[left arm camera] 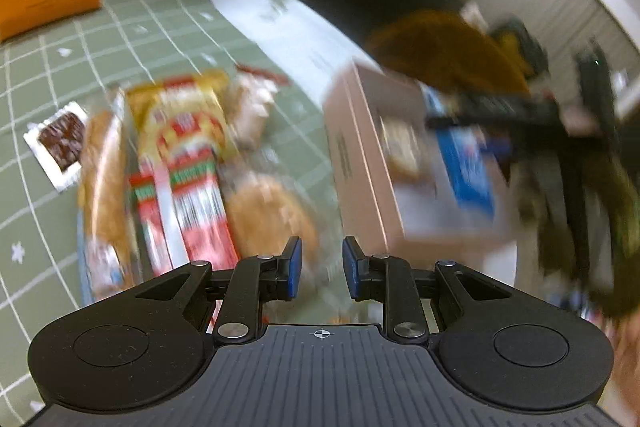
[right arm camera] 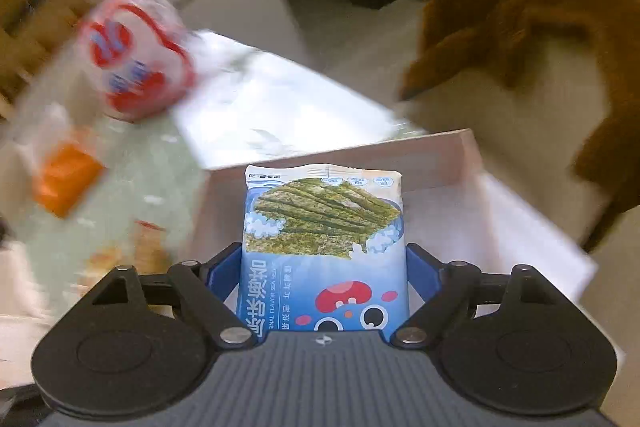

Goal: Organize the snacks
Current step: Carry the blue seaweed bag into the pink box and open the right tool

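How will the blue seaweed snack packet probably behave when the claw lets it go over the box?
The seaweed packet looks like a thin, flat foil pouch, so it is probably light and a little floppy. Its glossy surface may slip between the right claw pads. Over the cardboard box it should drop flat, not roll; the crisp sheets inside may be fragile.

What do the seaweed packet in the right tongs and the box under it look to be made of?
Seaweed packet: glossy printed plastic film, probably; it has a crimped, sealed top edge and a soft sheen. Box: looks like matte cardboard or thin board, pinkish-tan outside and white inside, with thin straight walls and sharp corners. Motion blur leaves the box's finish uncertain.
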`<state>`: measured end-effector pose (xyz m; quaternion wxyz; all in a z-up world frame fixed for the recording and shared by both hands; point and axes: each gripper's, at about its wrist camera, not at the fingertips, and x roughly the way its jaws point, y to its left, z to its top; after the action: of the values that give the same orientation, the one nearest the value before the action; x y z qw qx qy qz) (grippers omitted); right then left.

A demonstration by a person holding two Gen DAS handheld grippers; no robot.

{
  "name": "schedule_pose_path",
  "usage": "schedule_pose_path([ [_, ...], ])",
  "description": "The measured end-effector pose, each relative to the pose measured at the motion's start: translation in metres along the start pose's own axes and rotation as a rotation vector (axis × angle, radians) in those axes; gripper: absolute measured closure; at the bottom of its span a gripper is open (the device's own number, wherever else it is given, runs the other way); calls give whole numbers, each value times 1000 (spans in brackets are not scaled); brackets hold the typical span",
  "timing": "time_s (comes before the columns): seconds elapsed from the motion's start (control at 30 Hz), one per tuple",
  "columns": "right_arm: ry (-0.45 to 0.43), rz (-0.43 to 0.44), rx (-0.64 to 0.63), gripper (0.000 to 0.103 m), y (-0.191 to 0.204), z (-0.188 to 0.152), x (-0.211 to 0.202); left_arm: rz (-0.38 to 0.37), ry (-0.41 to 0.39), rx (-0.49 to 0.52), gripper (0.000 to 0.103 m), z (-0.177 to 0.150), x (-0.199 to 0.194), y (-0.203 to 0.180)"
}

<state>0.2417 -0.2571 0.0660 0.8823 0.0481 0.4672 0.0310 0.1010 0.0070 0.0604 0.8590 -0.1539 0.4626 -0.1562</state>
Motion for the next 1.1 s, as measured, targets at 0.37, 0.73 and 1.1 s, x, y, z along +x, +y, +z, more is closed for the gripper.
schedule_pose_path([
  [0.37, -135, 187, 128, 16, -19, -15, -26, 9, 36, 121, 77, -25, -5, -14],
  [0.73, -260, 59, 17, 16, -4, -17, -65, 105, -43, -38, 77, -31, -34, 22],
  [1.1, -102, 129, -220, 16, 62, -130, -89, 167, -120, -235, 77, -6, -37, 66],
])
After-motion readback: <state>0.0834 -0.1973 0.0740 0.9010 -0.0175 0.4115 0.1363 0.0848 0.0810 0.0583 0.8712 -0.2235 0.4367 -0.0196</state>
